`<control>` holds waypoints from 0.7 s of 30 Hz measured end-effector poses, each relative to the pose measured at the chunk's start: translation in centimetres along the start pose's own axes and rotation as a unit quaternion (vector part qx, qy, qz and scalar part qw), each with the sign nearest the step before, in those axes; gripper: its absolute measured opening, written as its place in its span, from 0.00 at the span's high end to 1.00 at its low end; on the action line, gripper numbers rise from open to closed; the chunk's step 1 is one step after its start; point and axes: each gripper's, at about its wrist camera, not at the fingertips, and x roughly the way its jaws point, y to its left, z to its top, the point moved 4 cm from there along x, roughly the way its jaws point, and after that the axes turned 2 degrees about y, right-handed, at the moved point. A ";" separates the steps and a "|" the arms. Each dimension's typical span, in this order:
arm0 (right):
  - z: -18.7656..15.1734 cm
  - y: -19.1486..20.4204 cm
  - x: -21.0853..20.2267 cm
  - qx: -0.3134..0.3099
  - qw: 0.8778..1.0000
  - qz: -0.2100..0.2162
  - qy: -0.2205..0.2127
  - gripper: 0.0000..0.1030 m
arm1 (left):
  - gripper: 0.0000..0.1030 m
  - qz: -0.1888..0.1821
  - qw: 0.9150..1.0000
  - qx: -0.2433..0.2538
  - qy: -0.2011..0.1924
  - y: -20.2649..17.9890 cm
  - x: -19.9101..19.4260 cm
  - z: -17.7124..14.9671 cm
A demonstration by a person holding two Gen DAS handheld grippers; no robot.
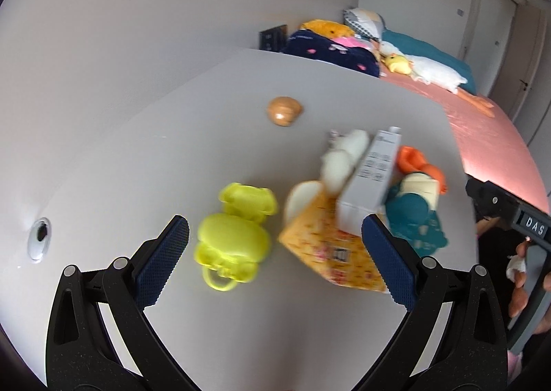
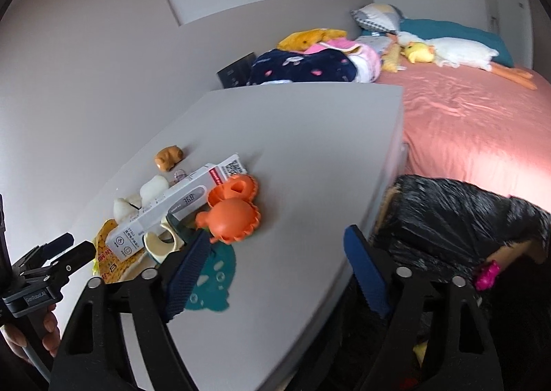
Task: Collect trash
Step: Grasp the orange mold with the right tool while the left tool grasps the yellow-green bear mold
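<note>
On the grey table (image 1: 144,157) lies a pile: a white thermometer box (image 1: 370,177) (image 2: 165,208) on top of a yellow printed wrapper (image 1: 330,246) (image 2: 110,253), with white pieces (image 1: 341,157), a teal toy (image 1: 413,215), an orange crab mould (image 2: 230,215) and a yellow-green mould (image 1: 234,236). My left gripper (image 1: 272,253) is open and empty above the yellow-green mould and wrapper. My right gripper (image 2: 275,270) is open and empty over the table's right edge. A bin lined with a black bag (image 2: 458,219) stands right of the table.
A brown bun-shaped toy (image 1: 284,110) (image 2: 168,157) lies further back on the table. A cable hole (image 1: 39,238) is at the table's left. A bed with a pink sheet (image 2: 475,122), plush toys and pillows stands behind. The right gripper's body (image 1: 509,219) shows at the right edge.
</note>
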 end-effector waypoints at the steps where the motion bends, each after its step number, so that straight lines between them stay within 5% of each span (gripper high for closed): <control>1: 0.3 0.2 0.5 -0.009 1.000 0.000 0.001 0.26 | 0.06 0.004 1.000 -0.001 0.000 0.3 0.1 0.0; 16: 1.9 3.3 5.1 -0.056 0.998 0.030 0.030 0.32 | 0.14 0.022 0.999 -0.027 0.006 3.8 0.9 -0.7; 21: 1.7 3.6 6.3 -0.082 0.996 0.011 0.038 0.47 | 0.14 0.024 0.999 -0.020 0.007 3.7 1.2 -0.8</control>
